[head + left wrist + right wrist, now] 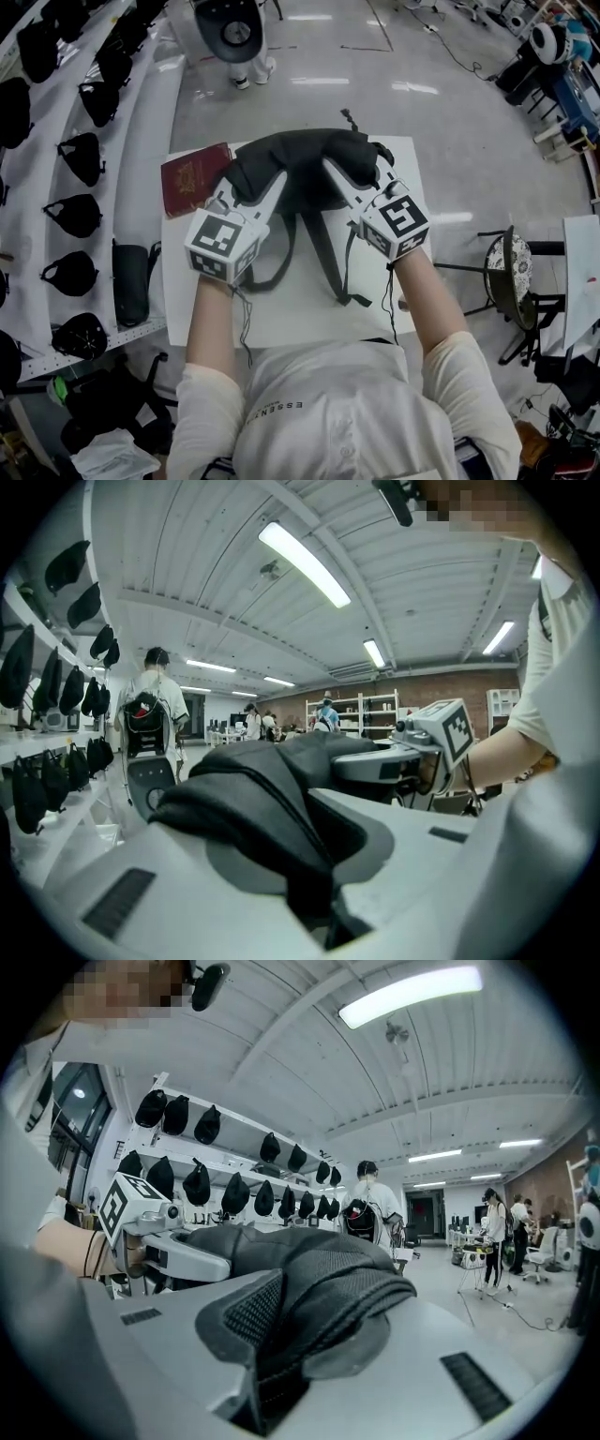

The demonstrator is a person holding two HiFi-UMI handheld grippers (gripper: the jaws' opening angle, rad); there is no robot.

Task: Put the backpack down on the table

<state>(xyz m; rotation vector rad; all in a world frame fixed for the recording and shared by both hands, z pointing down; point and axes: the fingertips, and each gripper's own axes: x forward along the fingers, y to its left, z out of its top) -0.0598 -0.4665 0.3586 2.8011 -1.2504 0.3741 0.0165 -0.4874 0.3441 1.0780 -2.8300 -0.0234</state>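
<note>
Left gripper (236, 185): jaws clamped on a fold of the black backpack (305, 161) at its left side; its own view shows the fabric pinched between the pads.

Sweep, left to right:
- Black caps (81, 156) in rows on the white shelves (141, 131). A black case (131, 282) lies on the lowest shelf.
- Dark red booklet (194, 178) flat on the table (281, 319) at its far left corner, just beside the backpack.
- Backpack bunched between both grippers over the far half of the table, straps trailing across the white top toward the person. Whether its underside rests on the table cannot be told.
- Right gripper (336, 172): jaws clamped on the backpack's mesh-lined right side.
- Stool (508, 267) on the floor, right of the table.
</note>
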